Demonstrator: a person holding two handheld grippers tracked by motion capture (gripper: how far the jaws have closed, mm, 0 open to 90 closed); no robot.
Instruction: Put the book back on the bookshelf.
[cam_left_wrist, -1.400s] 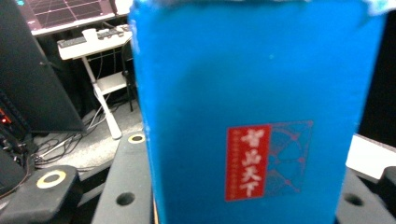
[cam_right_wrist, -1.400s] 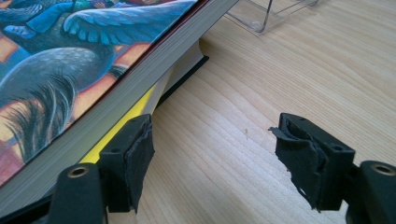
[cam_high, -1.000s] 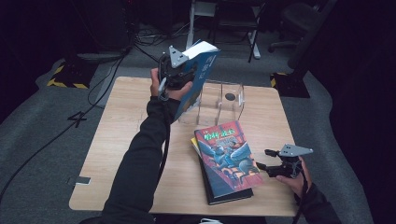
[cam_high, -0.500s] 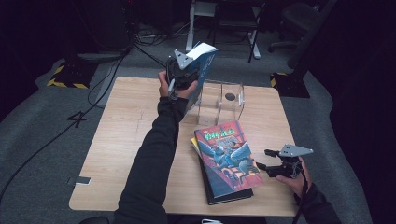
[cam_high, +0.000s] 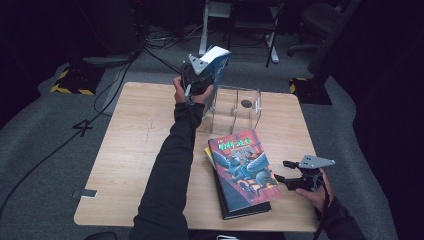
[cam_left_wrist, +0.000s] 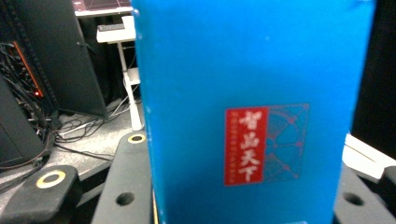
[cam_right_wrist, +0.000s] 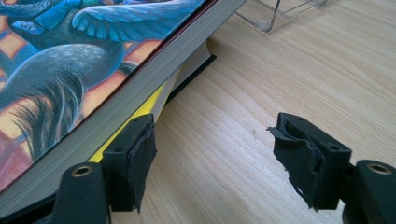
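Pale wooden bench (cam_high: 135, 150): left tongs (cam_high: 197, 80), gripping a blue hardcover book (cam_high: 215, 75) upright, are carrying it lower and nearer the clear acrylic book stand (cam_high: 235, 107), so shelving appears imminent. Right tongs (cam_high: 290, 172) are waiting, gaping empty, beside stacked picture-cover books (cam_high: 242, 170).

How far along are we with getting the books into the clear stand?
Nothing is in the clear stand yet. In hand: the left gripper holds the blue book upright above the stand's left end. Left: the stack of books on the table, with the right gripper open beside it.
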